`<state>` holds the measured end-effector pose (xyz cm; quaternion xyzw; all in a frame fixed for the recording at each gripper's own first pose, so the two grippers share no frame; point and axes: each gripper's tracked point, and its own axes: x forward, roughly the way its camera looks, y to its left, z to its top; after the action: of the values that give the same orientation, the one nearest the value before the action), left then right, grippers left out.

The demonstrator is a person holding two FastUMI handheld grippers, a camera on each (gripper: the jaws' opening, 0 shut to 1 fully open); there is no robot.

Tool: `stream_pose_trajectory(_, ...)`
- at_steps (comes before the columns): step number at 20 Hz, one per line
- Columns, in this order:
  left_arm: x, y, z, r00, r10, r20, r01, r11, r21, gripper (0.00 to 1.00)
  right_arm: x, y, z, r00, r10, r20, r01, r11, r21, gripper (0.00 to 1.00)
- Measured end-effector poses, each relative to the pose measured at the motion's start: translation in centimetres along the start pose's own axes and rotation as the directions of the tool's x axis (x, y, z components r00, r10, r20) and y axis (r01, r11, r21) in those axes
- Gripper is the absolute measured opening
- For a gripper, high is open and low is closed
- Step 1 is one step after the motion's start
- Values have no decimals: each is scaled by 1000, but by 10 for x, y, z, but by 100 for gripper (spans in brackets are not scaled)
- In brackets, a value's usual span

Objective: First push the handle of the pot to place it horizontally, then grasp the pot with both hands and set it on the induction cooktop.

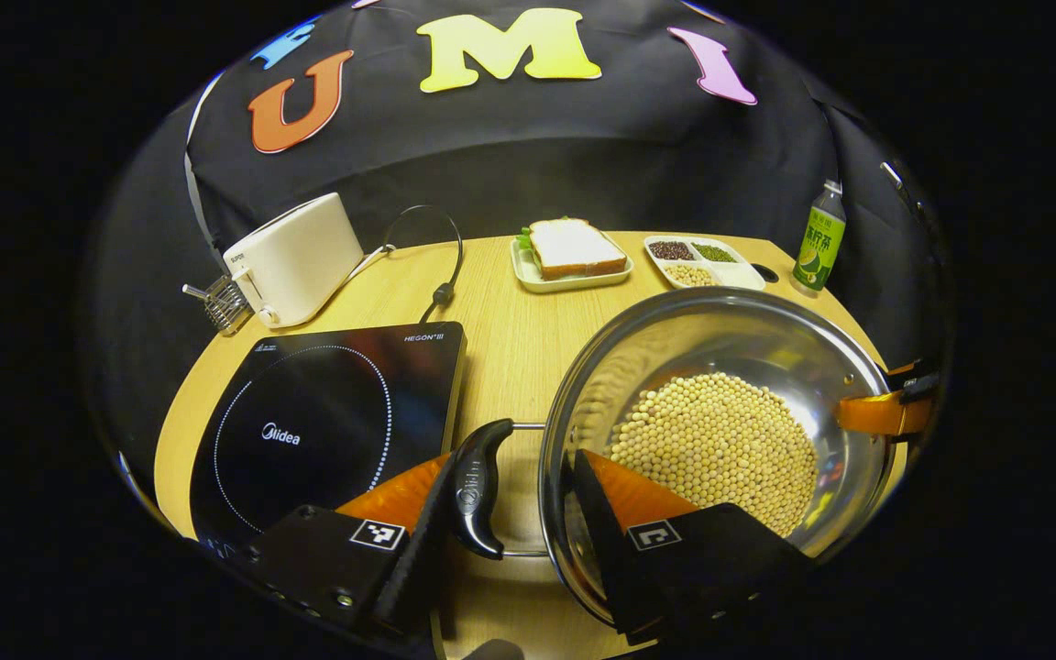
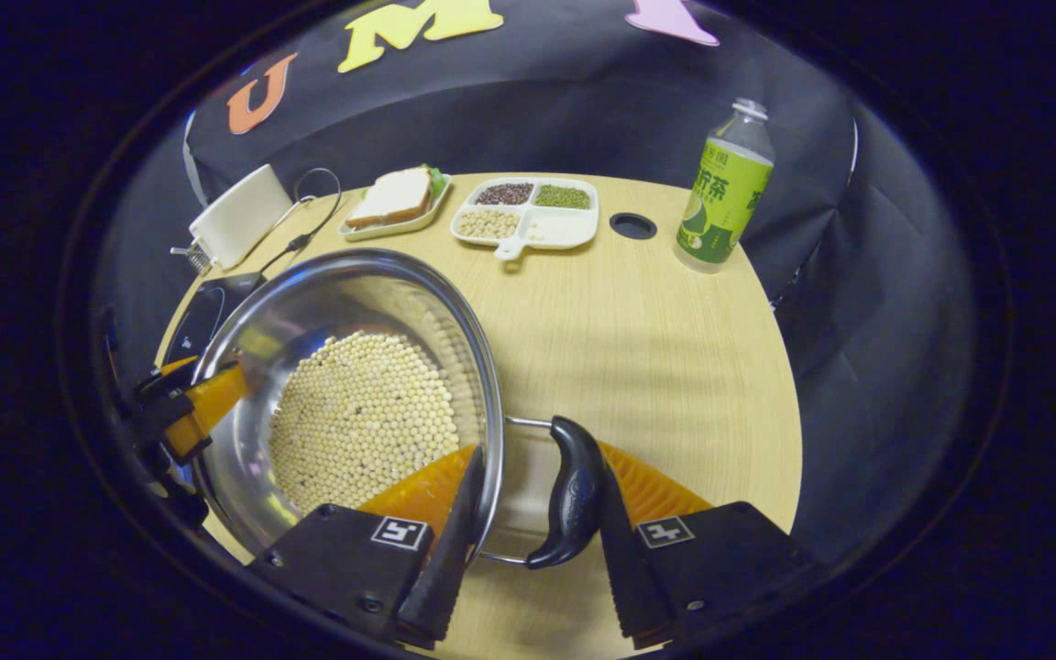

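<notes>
The steel pot (image 1: 720,440) of beans sits on the tabletop (image 2: 638,330) just right of the induction cooktop (image 1: 326,422). The left gripper (image 1: 500,513) has its jaws apart, straddling the pot's left handle (image 1: 478,486) and rim. The right gripper (image 2: 537,522) likewise has its jaws apart around the right handle (image 2: 574,490) and rim.

We see a light wooden bench (image 1: 510,339) with a rounded far edge. On its left lies a black induction cooktop (image 1: 326,422), and beyond that a white toaster (image 1: 294,257) with its cord (image 1: 441,293) trailing across the wood. At the far side sit a tray with a sandwich (image 1: 574,252), a divided dish of beans and grains (image 2: 528,215) and a green-labelled bottle (image 2: 725,192) (just right of a round cable hole (image 2: 633,225)). Nearer, right of the cooktop, is a steel pot (image 1: 720,367) holding soybeans.
</notes>
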<state>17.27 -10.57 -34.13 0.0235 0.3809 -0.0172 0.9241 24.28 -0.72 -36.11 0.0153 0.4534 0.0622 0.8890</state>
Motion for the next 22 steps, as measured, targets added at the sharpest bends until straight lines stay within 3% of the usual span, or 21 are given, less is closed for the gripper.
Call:
stream_pose_trajectory(7, -3, -1, -1, 996, -6, -89, -1, 997, -75, 63, -3, 1, -4, 1000, 10, -17, -10, 1000, -1, 59)
stream_pose_trajectory(8, -8, -1, -3, 995, -13, -99, 6, 997, -73, 71, -7, 2, -7, 1000, 11, -22, -11, 1000, 18, 58)
stream_pose_trajectory(9, -12, 0, -2, 995, -25, -92, 18, 997, -71, 61, -15, 4, -10, 1000, 9, -18, -8, 999, 40, 58)
stream_pose_trajectory(10, -17, 2, 0, 996, -37, -79, 33, 998, -57, 61, -24, 7, -13, 1000, 3, -9, -3, 999, 54, 58)
stream_pose_trajectory(11, -22, 4, 4, 997, -47, -62, 44, 998, -44, 71, -32, 10, -15, 1000, -6, 1, 6, 998, 56, 58)
stream_pose_trajectory(12, -27, 8, 4, 997, -58, -52, 56, 998, -41, 61, -41, 15, -17, 1000, -16, 5, 15, 998, 62, 58)
stream_pose_trajectory(17, -56, 51, 4, 996, -88, -21, 87, 995, -39, 60, -77, 65, -24, 999, -38, 38, 35, 997, 67, 57)
stream_pose_trajectory(22, -79, 115, 0, 998, -56, 4, 56, 998, -26, 60, -89, 131, -26, 999, -7, 52, 4, 998, 56, 58)
